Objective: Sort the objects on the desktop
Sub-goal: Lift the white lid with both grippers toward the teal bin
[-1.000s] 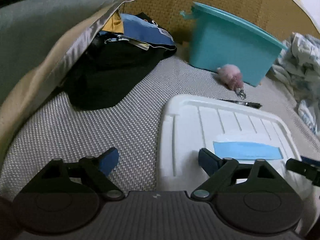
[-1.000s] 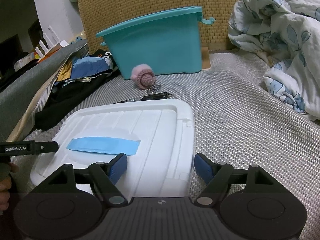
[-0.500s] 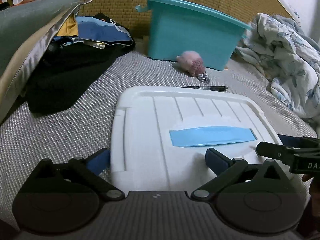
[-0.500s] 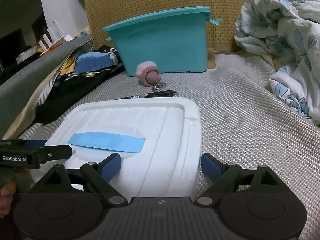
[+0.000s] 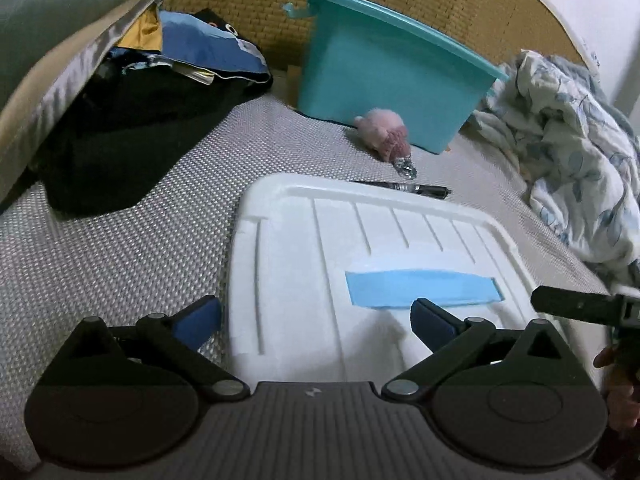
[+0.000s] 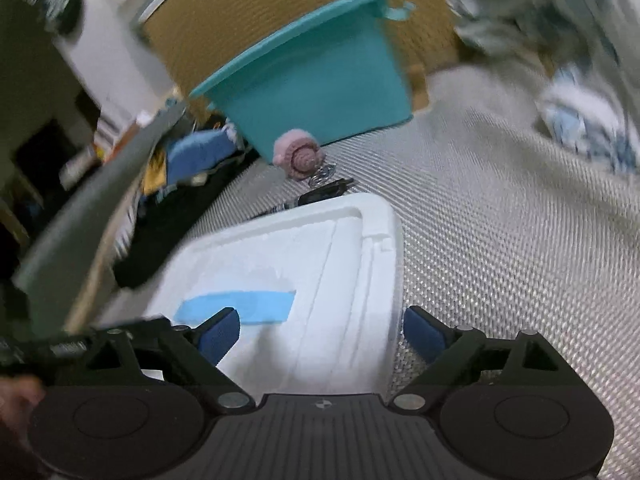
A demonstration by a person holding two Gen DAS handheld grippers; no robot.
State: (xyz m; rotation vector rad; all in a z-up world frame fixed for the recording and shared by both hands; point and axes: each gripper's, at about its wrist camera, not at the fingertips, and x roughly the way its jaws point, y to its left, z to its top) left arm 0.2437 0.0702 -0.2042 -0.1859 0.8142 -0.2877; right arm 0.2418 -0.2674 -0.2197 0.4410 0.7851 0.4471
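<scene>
Straddling the lid's two near corners, both tongs wide

Lying flat on the mat, the white lid is sitting in front of the teal bin, with the pen and pink keychain between lid and bin. The left gripper is gaping wide over the lid's left edge, the right gripper over its right edge, neither pinching anything. Judging by the right view's blur, a hasty grab is risking a skewed grip, tipping the lid or sweeping the pen under the bin.
</scene>
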